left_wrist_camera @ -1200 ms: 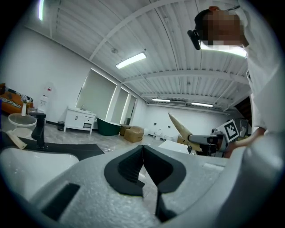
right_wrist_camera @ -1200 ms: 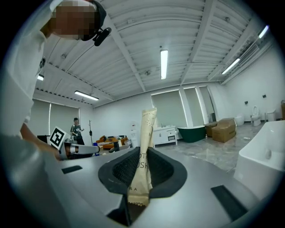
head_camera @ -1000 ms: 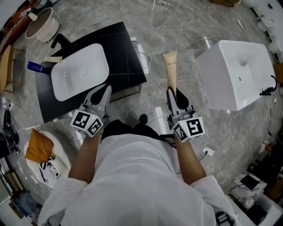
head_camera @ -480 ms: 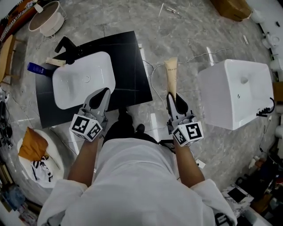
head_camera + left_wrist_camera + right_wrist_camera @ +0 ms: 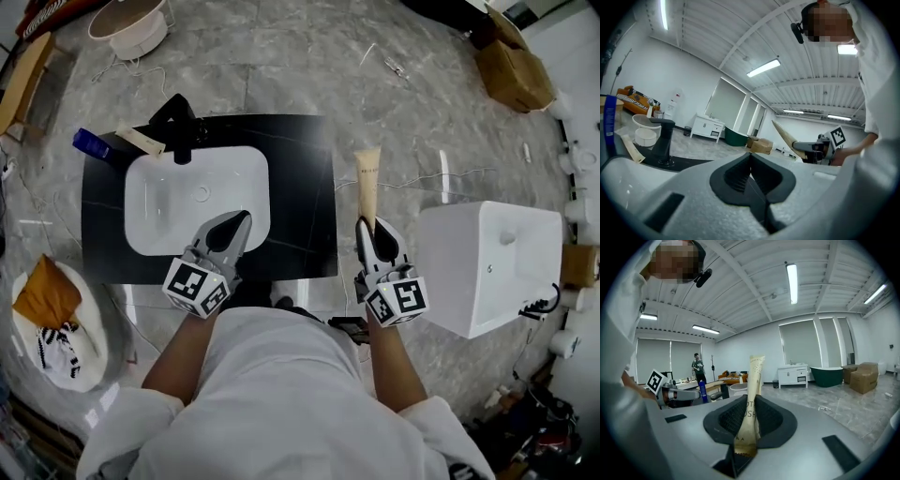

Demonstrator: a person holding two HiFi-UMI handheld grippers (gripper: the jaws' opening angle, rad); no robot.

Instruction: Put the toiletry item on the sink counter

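Note:
A cream toiletry tube [image 5: 367, 187] [image 5: 751, 394] sticks out forward from my right gripper [image 5: 375, 234] [image 5: 745, 427], which is shut on its lower end. The tube hangs just right of the black sink counter [image 5: 300, 187], over the floor. My left gripper [image 5: 228, 232] [image 5: 751, 176] is shut with nothing in it and hovers over the near edge of the white basin [image 5: 187, 197]. A black faucet [image 5: 175, 127] [image 5: 665, 140] stands at the back of the counter. From the left gripper view the tube [image 5: 785, 136] appears off to the right.
A blue bottle [image 5: 92, 142] and another cream tube [image 5: 141, 141] lie at the counter's back left. A white square basin unit [image 5: 487, 267] stands on the floor to the right. Cardboard boxes [image 5: 514, 70], a round tub [image 5: 131, 23] and a white bin with cloths [image 5: 47, 319] surround the spot.
The person has stepped closer to the black counter; both grippers now sit nearer to it, the left one over the basin. The right gripper still holds the tube.

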